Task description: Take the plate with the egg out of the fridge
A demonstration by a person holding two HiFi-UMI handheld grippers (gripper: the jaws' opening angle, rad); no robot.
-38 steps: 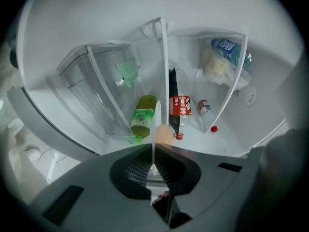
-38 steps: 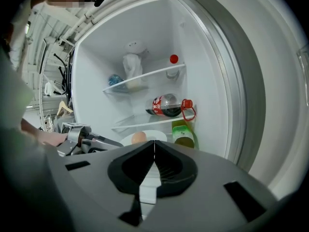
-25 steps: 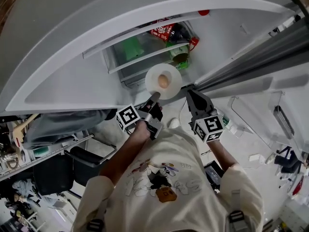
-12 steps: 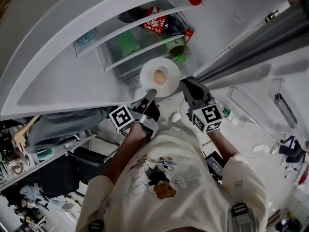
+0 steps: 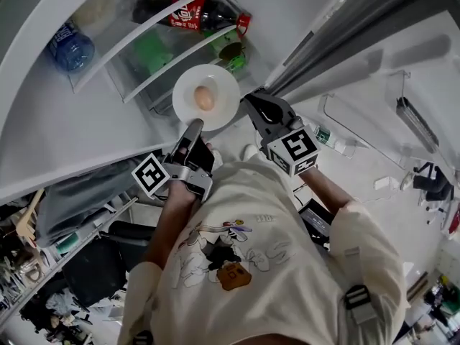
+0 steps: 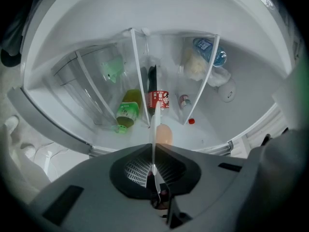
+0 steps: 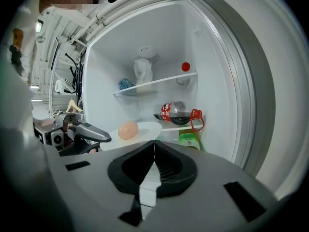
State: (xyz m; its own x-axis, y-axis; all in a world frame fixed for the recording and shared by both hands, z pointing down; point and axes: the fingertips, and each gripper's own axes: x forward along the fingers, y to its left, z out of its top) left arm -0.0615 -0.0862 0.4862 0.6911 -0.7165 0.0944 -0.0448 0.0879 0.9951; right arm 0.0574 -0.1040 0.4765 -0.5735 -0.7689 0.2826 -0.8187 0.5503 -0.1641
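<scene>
At the open fridge's point(image 5: 65, 128) mouth, the light, rigid-looking plate point(image 5: 224, 85) is gripped at its rim by the left gripper point(image 5: 195, 126); its loose, fragile egg point(image 5: 205, 98) may roll. The right gripper point(image 5: 249, 100) is closed on nothing.

We wear a cream short-sleeved T-shirt point(image 5: 251, 214) printed with pale cartoon line drawings, with one brown figure point(image 5: 233, 275) among them. Grey straps point(image 5: 352, 293) with black buckles lie over our shoulders. Our left hand-held gripper point(image 5: 195, 125) is dark grey, with a silver metal part near the wrist and a white cube point(image 5: 151, 175) bearing black square markers. Our right hand-held gripper point(image 5: 251, 100) is the same dark grey, and its cube point(image 5: 295, 149) is marked in the same way.
</scene>
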